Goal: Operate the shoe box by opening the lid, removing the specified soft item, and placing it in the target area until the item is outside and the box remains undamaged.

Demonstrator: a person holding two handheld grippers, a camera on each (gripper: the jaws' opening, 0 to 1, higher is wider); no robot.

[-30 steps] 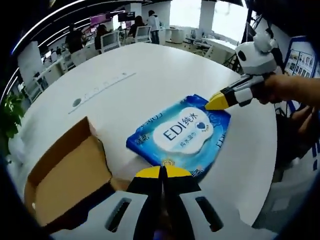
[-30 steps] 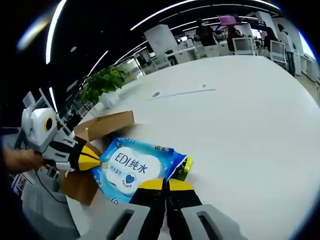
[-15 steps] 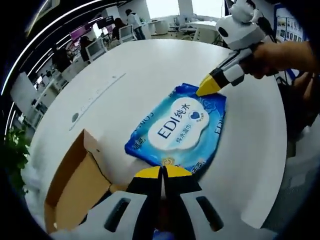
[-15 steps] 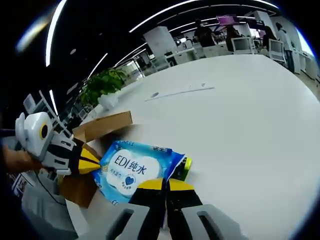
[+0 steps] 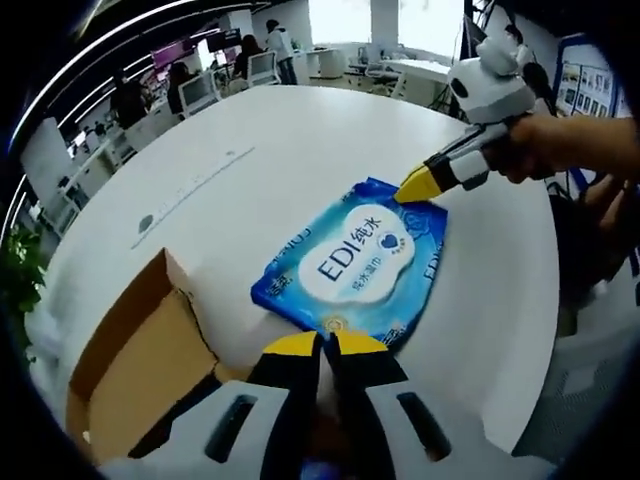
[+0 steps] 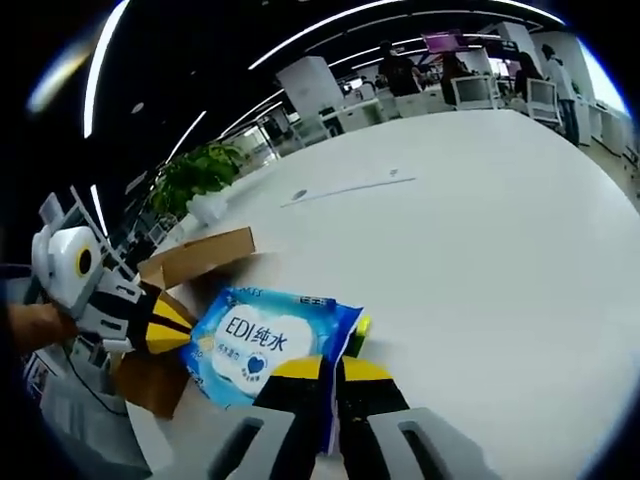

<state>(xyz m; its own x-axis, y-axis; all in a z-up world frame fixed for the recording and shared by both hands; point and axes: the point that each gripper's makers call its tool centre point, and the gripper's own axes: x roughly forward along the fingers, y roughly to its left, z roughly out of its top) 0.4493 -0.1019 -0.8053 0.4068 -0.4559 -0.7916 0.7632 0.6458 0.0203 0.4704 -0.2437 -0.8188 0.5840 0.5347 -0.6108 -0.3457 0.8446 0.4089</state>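
Note:
A blue wet-wipes pack (image 5: 362, 262) marked EDI lies flat at the white table, outside the open cardboard shoe box (image 5: 140, 352). My left gripper (image 5: 322, 346) is at the pack's near edge with its jaws slightly parted. My right gripper (image 5: 418, 186), held by a hand, is shut on the pack's far corner. In the right gripper view the pack (image 6: 255, 340) has its edge running between my right gripper's (image 6: 331, 370) jaws. There my left gripper (image 6: 172, 326) touches its left edge, in front of the box (image 6: 195, 256).
The round white table (image 5: 300, 140) spreads wide beyond the pack, with a thin strip and a small round mark (image 5: 147, 222) set in it. A potted plant (image 6: 195, 172) stands past its edge. Desks, monitors and people fill the office behind.
My left gripper's jaws have gone from a thin closed line to a small gap. The pack has settled a little lower and flatter; my right gripper still holds its corner.

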